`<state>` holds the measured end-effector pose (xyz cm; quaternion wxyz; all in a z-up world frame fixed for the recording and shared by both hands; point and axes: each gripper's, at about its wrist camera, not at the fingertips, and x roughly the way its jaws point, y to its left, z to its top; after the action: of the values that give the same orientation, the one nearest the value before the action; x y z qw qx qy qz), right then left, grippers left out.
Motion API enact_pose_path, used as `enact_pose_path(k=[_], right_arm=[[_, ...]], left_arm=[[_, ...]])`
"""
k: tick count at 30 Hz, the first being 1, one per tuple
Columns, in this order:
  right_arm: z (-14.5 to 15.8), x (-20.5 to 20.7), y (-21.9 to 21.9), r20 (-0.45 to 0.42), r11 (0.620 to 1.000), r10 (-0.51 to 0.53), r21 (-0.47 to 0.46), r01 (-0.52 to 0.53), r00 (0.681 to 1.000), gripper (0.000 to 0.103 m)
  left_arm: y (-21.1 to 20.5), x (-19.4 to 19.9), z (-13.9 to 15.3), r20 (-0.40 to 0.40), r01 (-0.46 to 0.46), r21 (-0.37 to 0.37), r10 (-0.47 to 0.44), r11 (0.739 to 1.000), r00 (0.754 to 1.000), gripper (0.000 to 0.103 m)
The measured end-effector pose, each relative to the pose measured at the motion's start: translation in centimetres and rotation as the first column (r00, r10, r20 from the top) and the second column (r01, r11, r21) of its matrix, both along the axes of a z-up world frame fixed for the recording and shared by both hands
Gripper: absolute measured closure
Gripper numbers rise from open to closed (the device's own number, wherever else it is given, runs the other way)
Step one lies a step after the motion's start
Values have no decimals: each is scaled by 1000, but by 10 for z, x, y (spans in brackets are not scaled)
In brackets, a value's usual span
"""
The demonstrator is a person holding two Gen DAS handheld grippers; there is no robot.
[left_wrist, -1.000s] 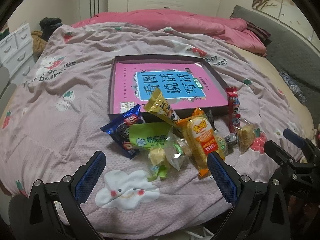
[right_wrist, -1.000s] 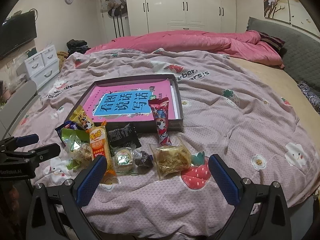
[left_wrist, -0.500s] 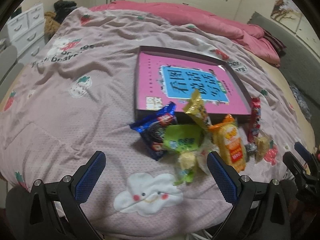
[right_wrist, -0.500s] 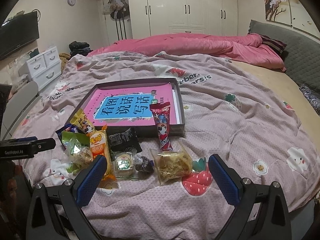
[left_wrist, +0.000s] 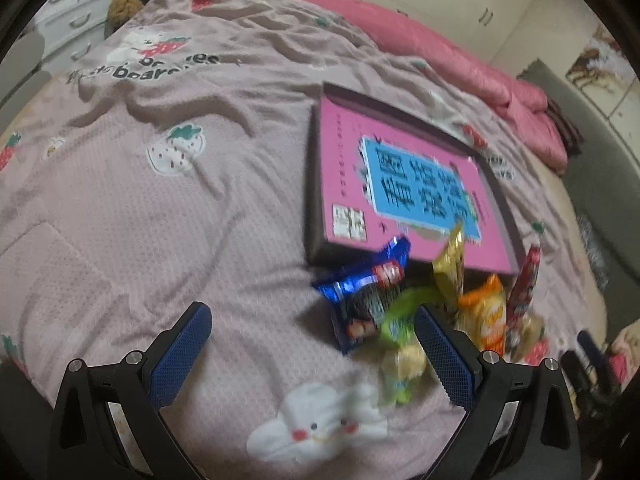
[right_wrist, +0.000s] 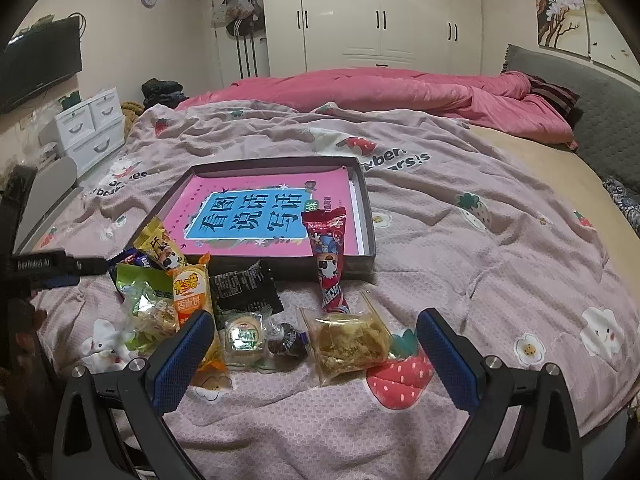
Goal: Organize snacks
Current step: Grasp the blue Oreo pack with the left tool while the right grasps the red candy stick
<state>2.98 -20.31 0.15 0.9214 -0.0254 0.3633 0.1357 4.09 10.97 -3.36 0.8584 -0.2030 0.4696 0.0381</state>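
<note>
The snacks lie in a loose heap on the bed, just in front of the near wall of the tray (right_wrist: 362, 200), which holds a pink book (right_wrist: 264, 208). Both grippers hover with fingers spread wide and nothing between them: the right gripper (right_wrist: 316, 350) near the heap's front edge, the left gripper (left_wrist: 312, 350) to the heap's left and blurred. The step in hand looks like choosing a first packet. The clear bag (right_wrist: 348, 340) lies apart from its neighbours at the front, right of the round cake (right_wrist: 244, 336), so it seems the easiest start. Come in low, straddle the bag across its narrow side, and close gently, since the film will slip and the contents may crumble. The red stick (right_wrist: 328, 256) leans on the tray's near wall; lifting it next should not disturb the orange packet (right_wrist: 194, 300) or blue packet (left_wrist: 364, 300).
</note>
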Motion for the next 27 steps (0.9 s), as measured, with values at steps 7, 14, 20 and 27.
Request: enact_pose_path(k=[7,14,20,27], right_arm=[[-4,15,1,2,1000,-16,5,16,1000,1],[-11,34,6,1,1000,-23,-7,23,1000,1],[-19,43,10,-13,1000,-20,-19,19,1000,1],[-25,59,8,-32,999,-47,-8,47,998,1]], left_arm=[[16,15,-13,-6,-7,-61,7,998,1000,2],[2,30,-19,3,50,-116,-50,992,999,5],[-11,40,-24,-20,60,-107,-63,992,998,5],[-18,49,-27,-60,18,-74,-23,997,998,11]])
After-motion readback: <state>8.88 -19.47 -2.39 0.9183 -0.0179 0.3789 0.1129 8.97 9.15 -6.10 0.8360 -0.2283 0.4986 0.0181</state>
